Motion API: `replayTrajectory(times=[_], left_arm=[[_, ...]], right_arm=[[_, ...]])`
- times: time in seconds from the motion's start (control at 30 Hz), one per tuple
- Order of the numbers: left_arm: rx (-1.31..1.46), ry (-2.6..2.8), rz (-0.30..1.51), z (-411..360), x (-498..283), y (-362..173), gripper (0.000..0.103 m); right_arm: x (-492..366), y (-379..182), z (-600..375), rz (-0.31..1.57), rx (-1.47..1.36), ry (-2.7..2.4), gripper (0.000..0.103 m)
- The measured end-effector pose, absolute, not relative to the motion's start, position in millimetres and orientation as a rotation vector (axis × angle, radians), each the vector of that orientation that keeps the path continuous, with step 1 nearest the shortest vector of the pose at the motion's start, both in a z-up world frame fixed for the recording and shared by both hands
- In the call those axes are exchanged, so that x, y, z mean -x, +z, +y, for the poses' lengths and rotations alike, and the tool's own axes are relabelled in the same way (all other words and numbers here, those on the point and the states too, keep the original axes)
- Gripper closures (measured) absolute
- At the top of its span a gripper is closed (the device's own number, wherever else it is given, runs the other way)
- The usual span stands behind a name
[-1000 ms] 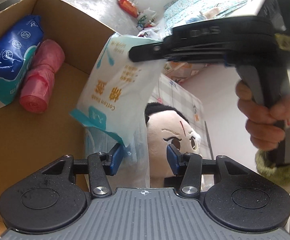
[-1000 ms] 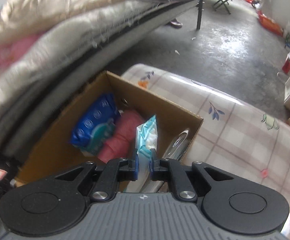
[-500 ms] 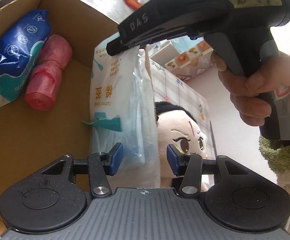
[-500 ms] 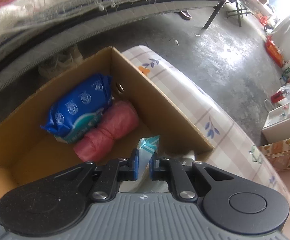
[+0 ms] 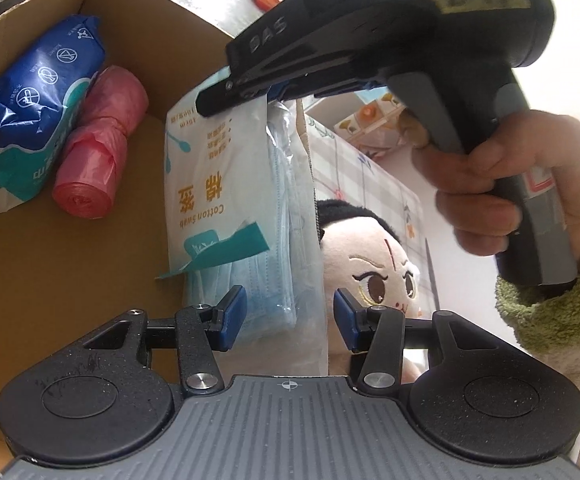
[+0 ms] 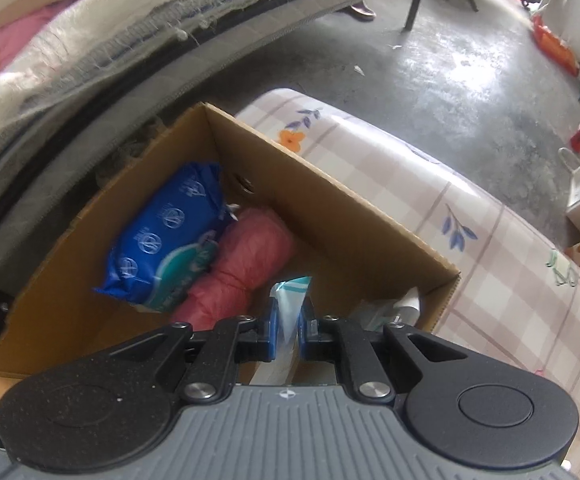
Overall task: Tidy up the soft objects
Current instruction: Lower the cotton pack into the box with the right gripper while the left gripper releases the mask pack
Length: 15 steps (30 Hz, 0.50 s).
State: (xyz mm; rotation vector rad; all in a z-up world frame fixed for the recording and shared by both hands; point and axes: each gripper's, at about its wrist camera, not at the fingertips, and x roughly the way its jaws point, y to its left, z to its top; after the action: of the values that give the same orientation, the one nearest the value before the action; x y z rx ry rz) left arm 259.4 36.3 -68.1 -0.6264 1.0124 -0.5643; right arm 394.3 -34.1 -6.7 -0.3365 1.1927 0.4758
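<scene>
A: As you look along the left wrist view, your left gripper (image 5: 286, 316) has its blue pads standing apart. The stack of face masks (image 5: 266, 240) hangs down between them, just beside the left pad; contact there cannot be told, and the other pad is clear of it.

B: And the cotton swab pack (image 5: 202, 184)?

A: It hangs in front of the masks, by the cardboard box's (image 5: 90, 272) near corner. Your right gripper (image 5: 266, 96) is clamped on the bundle's top edge, your hand (image 5: 502, 196) on its handle. A plush doll (image 5: 374, 264) sits behind, outside the box.

B: Right wrist view?

A: Your right gripper (image 6: 288, 330) has its jaws nearly together, pinching the cotton swab pack's (image 6: 290, 300) edge; the pack hangs below, over the open cardboard box (image 6: 330, 220), close to its right wall. A blue tissue pack (image 6: 166, 244) and a pink roll of bags (image 6: 242, 264) lie side by side, touching, on the box floor, apart from the held bundle. The box stands on a checked cloth (image 6: 490, 240).
</scene>
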Motion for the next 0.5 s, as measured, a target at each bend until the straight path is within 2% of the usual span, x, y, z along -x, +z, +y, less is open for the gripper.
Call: replayTrajectory(times=[0.27, 0.33, 0.5], left_arm=[[0.608, -0.556, 1.029, 29.5, -263.1, -69.5, 0.053], [0.605, -0.551, 1.031, 27.6, -262.9, -68.6, 0.052], [0.594, -0.546, 1.03, 36.5, -261.3, -65.3, 0.051]], right_arm=[[-388.6, -20.2, -24.9, 1.136, 0.53, 0.384, 0.088], [-385.5, -20.5, -23.5, 1.129, 0.562, 0.379, 0.078], [-381.1, -10.0, -26.2, 1.097, 0.564, 0.39, 0.067]])
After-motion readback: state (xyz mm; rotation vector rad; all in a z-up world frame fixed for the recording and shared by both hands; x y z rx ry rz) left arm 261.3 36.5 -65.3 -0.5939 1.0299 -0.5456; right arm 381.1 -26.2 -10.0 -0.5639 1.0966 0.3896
